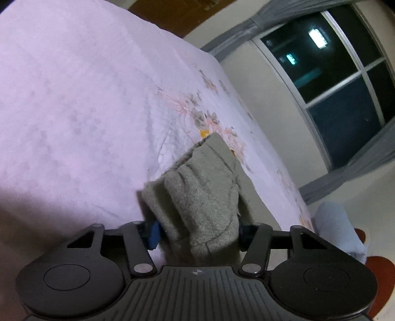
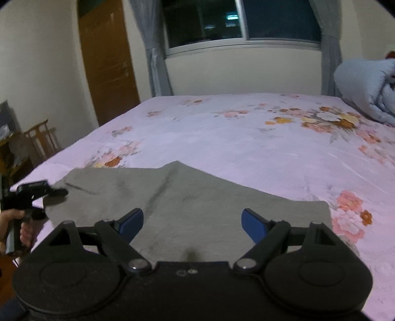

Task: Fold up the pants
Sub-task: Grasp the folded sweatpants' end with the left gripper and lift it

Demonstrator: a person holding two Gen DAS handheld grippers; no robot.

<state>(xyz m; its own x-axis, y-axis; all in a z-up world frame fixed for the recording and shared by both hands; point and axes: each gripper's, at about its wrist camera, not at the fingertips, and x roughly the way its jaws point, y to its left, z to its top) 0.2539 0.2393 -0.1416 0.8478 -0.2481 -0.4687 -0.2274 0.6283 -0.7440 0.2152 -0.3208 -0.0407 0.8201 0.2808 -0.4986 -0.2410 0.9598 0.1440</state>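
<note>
The grey pants (image 2: 187,202) lie spread on the pink floral bed sheet (image 2: 246,138) near its front edge. My left gripper (image 1: 197,234) is shut on a bunched fold of the pants (image 1: 202,192) and holds it above the sheet (image 1: 74,98). It also shows in the right wrist view (image 2: 49,195) at the pants' left edge. My right gripper (image 2: 192,222) is open and empty, its blue pads (image 2: 130,221) spread just above the near part of the pants.
A rolled light-blue quilt (image 2: 367,89) lies at the bed's far right corner and shows in the left wrist view (image 1: 338,229). A window with grey curtains (image 2: 242,22) is behind the bed. A wooden door (image 2: 106,59) and a chair (image 2: 40,138) stand at left.
</note>
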